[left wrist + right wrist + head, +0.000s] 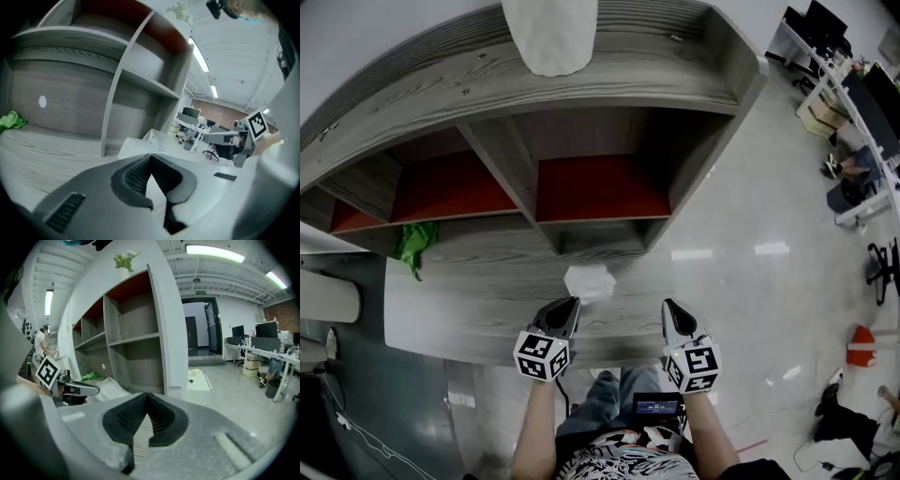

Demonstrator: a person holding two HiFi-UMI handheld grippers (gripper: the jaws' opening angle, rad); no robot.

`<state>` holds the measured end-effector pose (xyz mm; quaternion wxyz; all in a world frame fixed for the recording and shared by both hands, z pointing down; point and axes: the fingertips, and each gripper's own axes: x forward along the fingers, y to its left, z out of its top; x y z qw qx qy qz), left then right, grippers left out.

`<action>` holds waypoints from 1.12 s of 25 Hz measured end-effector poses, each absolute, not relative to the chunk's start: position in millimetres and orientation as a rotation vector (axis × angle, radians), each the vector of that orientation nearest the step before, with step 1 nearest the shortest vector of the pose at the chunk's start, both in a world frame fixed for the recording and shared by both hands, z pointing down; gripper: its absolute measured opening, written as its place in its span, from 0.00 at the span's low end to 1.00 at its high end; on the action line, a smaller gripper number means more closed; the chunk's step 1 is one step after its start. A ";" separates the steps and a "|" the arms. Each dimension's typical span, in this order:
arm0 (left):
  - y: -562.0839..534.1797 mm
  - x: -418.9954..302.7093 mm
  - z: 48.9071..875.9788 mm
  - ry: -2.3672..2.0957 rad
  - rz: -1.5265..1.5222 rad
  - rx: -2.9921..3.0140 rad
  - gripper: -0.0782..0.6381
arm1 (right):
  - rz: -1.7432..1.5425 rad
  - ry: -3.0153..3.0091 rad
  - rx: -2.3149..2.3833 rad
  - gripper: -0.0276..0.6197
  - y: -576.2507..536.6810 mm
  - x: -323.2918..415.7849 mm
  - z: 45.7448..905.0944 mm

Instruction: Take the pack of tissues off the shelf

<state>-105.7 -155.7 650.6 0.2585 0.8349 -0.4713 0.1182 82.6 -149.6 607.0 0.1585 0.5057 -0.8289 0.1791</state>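
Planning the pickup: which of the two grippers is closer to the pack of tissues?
The left gripper: its tip is right beside the white pack of tissues on the ledge, while the right gripper hangs farther off to the side.

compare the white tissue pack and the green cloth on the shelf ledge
The tissue pack is white and roughly blocky; the green cloth is bright green and crumpled. The tissue pack sits near the middle of the ledge; the green cloth lies at its far left end. Both rest on the same grey wooden ledge.
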 end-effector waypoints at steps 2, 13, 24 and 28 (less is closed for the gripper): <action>-156.4 -104.1 657.3 -1.267 0.331 2.255 0.12 | 0.520 -2.366 1.446 0.05 -151.0 84.9 609.3; -151.3 -110.8 693.7 -1.270 0.459 2.192 0.12 | 0.552 -2.366 1.428 0.05 -150.0 86.3 618.6; -145.1 -110.9 706.4 -1.266 0.518 2.164 0.12 | 0.548 -2.373 1.424 0.05 -143.8 81.3 614.9; -142.0 -107.7 706.4 -1.250 0.491 2.159 0.27 | 0.540 -2.370 1.424 0.05 -139.8 80.1 613.3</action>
